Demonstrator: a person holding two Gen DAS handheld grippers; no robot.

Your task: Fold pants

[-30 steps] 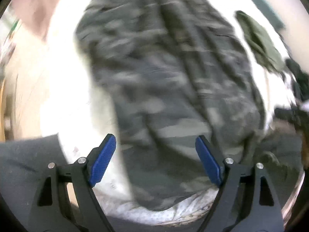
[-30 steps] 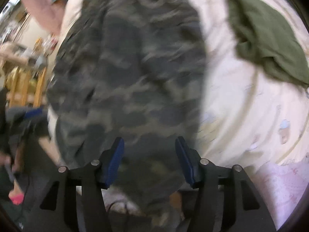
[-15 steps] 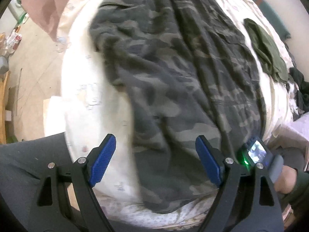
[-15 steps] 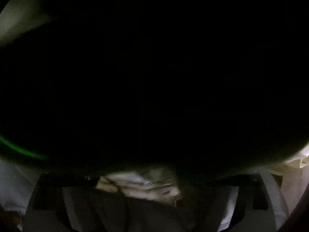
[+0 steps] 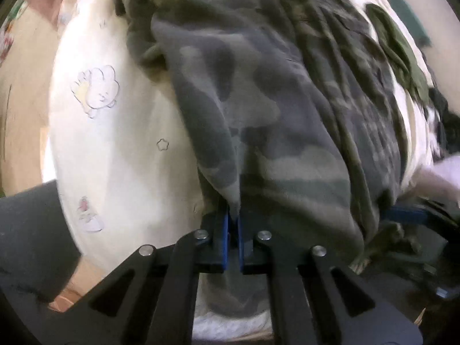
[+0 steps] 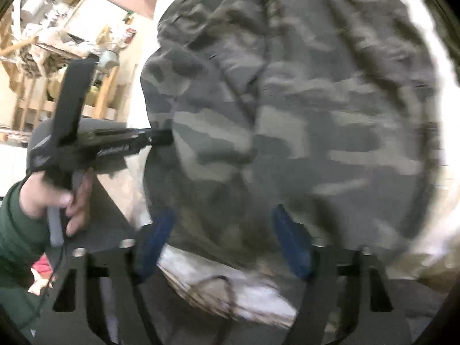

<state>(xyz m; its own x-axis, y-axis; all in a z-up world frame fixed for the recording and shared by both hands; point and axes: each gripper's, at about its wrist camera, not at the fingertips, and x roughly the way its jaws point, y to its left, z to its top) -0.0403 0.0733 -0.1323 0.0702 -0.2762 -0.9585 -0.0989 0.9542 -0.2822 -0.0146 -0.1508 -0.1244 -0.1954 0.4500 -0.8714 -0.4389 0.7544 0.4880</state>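
Camouflage pants (image 5: 273, 115) lie spread on a white bed sheet (image 5: 115, 149). My left gripper (image 5: 233, 224) is shut on a fold at the pants' near edge, with cloth pinched between its blue pads. The right wrist view shows the same left gripper (image 6: 161, 139) biting the left edge of the pants (image 6: 316, 115), held by a hand (image 6: 72, 201) in a green sleeve. My right gripper (image 6: 224, 235) hovers over the pants' near hem. Its jaws are closing, and cloth lies between the blue pads without being pressed. One of its blue pads (image 5: 402, 215) shows at the right of the left wrist view.
A dark green garment (image 5: 396, 51) lies on the sheet at the far right. The bed's near edge runs just below both grippers. A dark trouser leg (image 5: 28, 230) stands at the lower left. Wooden shelving (image 6: 57, 57) with clutter lies beyond the bed's left side.
The left gripper sank to the pants' near edge and shut on a fold of cloth. The right wrist view, dark half a second ago, now shows the pants after a sideways move.
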